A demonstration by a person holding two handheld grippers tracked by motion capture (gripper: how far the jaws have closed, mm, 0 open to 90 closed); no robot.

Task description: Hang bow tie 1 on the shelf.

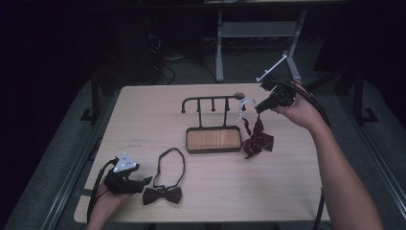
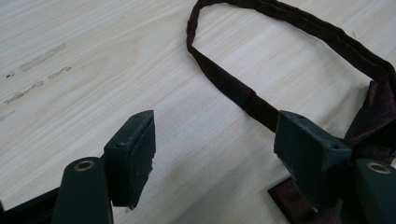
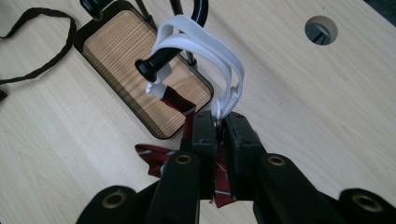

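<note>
Right gripper view: white strap (image 3: 219, 70) pinched between the nearly closed jaws.

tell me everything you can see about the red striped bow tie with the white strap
The red striped bow tie is dark red cloth with thin pale stripes. Its bow rests crumpled on the table, right of the rack. A white elastic strap rises from it and loops over the rack's black end hook. The right tongs are shut on the strap just above the bow, pulling it taut.
</note>
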